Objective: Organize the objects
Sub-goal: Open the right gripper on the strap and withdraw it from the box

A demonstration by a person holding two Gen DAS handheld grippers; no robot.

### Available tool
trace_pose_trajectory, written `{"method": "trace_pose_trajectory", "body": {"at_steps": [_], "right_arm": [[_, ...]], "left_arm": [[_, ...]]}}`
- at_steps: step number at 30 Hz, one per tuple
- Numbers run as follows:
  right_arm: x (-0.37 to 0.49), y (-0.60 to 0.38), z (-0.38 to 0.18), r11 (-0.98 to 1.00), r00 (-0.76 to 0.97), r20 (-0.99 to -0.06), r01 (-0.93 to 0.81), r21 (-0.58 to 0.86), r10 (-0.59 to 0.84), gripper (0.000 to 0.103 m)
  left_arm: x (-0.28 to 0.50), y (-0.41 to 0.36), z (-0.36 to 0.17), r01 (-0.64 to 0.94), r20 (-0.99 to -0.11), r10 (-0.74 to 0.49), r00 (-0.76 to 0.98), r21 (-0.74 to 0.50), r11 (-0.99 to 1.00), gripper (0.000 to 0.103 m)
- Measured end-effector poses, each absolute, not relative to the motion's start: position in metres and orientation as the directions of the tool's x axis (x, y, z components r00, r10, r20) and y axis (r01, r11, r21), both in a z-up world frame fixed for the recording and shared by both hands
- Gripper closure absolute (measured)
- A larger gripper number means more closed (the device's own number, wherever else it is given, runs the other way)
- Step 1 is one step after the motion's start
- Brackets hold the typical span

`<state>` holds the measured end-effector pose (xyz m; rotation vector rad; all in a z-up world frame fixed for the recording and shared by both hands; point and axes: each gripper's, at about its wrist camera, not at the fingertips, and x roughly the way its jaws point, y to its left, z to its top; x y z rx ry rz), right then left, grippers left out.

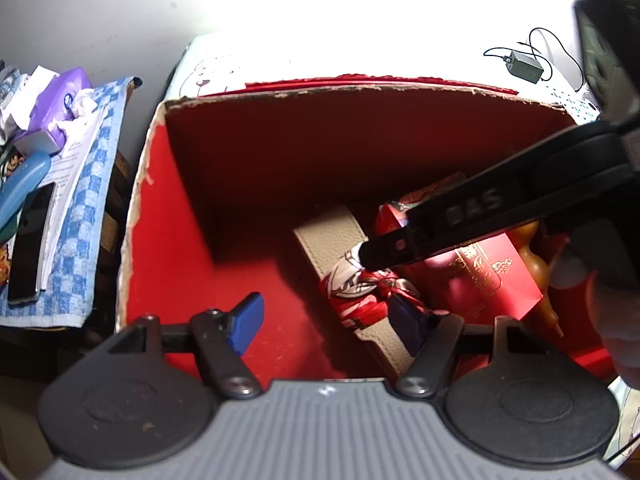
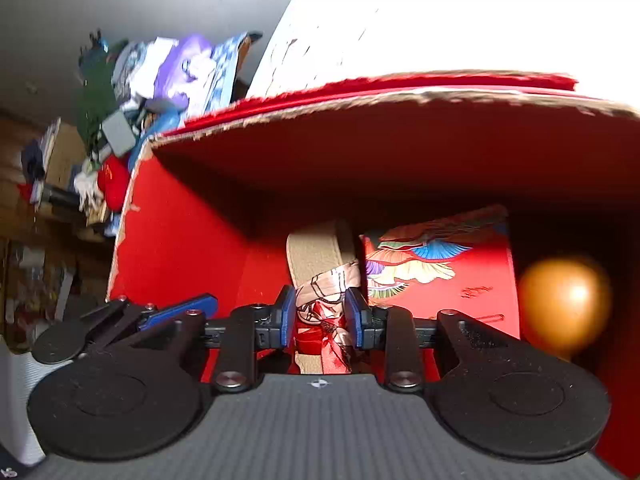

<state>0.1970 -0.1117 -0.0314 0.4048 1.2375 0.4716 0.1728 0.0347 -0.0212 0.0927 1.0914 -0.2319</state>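
Inside the red cardboard box (image 1: pixel 184 216), near its front wall, lies a beige leather strap (image 2: pixel 320 252) with a red-and-white silk scarf (image 2: pixel 326 312) knotted round it, beside a red printed gift box (image 2: pixel 436 276) and an amber gourd-shaped bottle (image 2: pixel 564 300). The right tool (image 2: pixel 319 316) straddles the scarf knot, blue pads part open and seemingly just off the cloth. The left tool (image 1: pixel 326 320) stands wide open and empty above the box floor. I judge the strap light and limp and the silk slippery, so the knot is the surest hold. Its long axis runs from front wall toward back wall.
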Motion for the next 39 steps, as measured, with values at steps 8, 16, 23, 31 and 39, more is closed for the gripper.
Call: {"method": "trace_pose_trajectory", "body": {"at_steps": [8,16,23,31,39], "right_arm": [[0.181,-0.104,-0.026,0.877,0.352,-0.804,-0.147,0.458,0.479,0.073],[0.179,-0.119,-0.028,0.871,0.429,-0.773,-0.072,0.486,0.467,0.072],[0.179,-0.12,-0.028,0.874,0.454,-0.771,-0.036,0.485,0.447,0.072],[0.179,-0.121,-0.029,0.883,0.452,-0.782,-0.029,0.469,0.43,0.072],[0.176,-0.123,-0.026,0.885,0.488,-0.764,-0.037,0.465,0.422,0.072]], "left_arm": [[0.175,0.032,-0.026,0.232,-0.892,-0.121,0.435,-0.019,0.972,0.031],[0.18,0.022,-0.031,0.238,-0.891,-0.088,0.445,0.023,0.971,0.028],[0.178,0.023,-0.03,0.238,-0.887,-0.095,0.453,0.018,0.971,0.025],[0.177,0.024,-0.029,0.256,-0.879,-0.117,0.463,0.007,0.967,0.025],[0.178,0.02,-0.03,0.28,-0.879,-0.119,0.462,0.017,0.96,0.024]]}}
